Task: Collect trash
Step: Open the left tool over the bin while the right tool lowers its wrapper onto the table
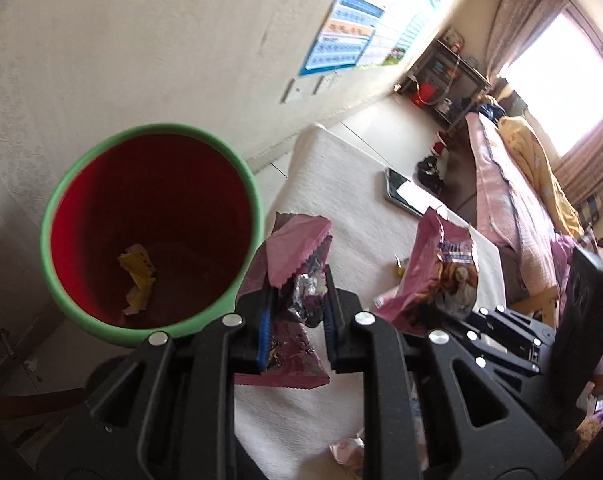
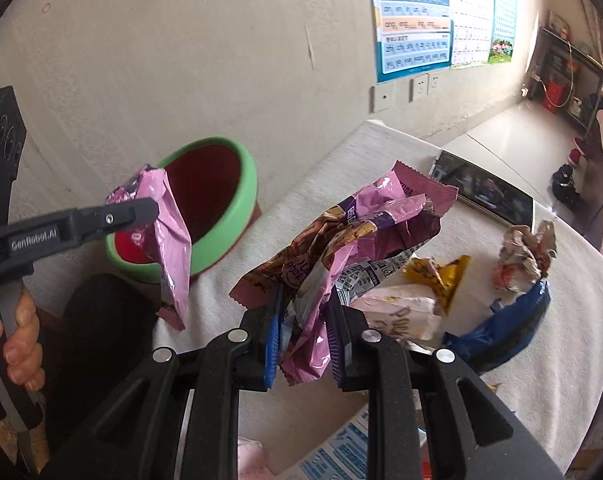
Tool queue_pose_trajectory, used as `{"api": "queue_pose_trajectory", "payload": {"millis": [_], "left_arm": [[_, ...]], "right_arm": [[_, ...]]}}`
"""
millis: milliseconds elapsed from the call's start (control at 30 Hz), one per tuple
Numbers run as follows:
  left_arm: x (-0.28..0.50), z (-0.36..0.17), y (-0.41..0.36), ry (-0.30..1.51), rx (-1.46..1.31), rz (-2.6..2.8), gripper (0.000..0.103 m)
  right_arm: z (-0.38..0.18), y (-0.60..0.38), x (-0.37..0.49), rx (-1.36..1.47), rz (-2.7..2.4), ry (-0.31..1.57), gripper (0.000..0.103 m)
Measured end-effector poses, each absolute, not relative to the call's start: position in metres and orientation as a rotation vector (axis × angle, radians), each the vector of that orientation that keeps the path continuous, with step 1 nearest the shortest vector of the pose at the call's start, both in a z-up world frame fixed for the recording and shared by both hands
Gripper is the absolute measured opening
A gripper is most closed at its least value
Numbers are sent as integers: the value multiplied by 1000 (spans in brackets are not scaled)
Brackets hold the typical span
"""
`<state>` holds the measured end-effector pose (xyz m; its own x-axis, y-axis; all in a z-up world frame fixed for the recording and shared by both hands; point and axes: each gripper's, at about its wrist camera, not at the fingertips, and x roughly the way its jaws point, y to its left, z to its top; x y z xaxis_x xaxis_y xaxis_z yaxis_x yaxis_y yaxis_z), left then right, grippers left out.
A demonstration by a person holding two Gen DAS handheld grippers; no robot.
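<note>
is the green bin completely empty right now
No. In the left wrist view, a crumpled yellow wrapper lies on the red bottom of the green bin.

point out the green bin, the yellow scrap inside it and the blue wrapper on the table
green bin [image 1: 51,216], left wrist view, left rim
yellow scrap [image 1: 139,276], left wrist view, its middle
blue wrapper [image 2: 505,332], right wrist view, its middle

Daylight flooded in from the blown-out window [image 1: 557,80] at far right; fisheye edges curved darkly, with slight motion blur.

bin [image 1: 149,224] mouth open and unobstructed, wall [image 1: 121,60] close behind it
</note>
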<state>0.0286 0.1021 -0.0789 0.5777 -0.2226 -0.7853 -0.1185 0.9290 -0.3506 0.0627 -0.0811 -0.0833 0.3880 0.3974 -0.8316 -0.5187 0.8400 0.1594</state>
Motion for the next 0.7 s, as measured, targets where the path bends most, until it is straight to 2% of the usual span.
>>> {"api": "queue_pose_trajectory", "payload": {"millis": [167,200,233,267,700], "left_arm": [[24,-83,91,977,-394,-76,20],[23,-81,95,970,-395,-65,20],[21,-78,99,962,-394,-53,20],[20,-75,104,953,-390,-41,20],[17,-67,125,914,-377,26,20]], "right_arm": [[-91,-73,56,-208,636,1053,23],[-90,-81,48,-227,646,1056,32],[-90,-82,44,-242,646,1048,46],[-90,-82,39,-243,648,1039,50],[-89,-125,11,-161,623,1080,53]]}}
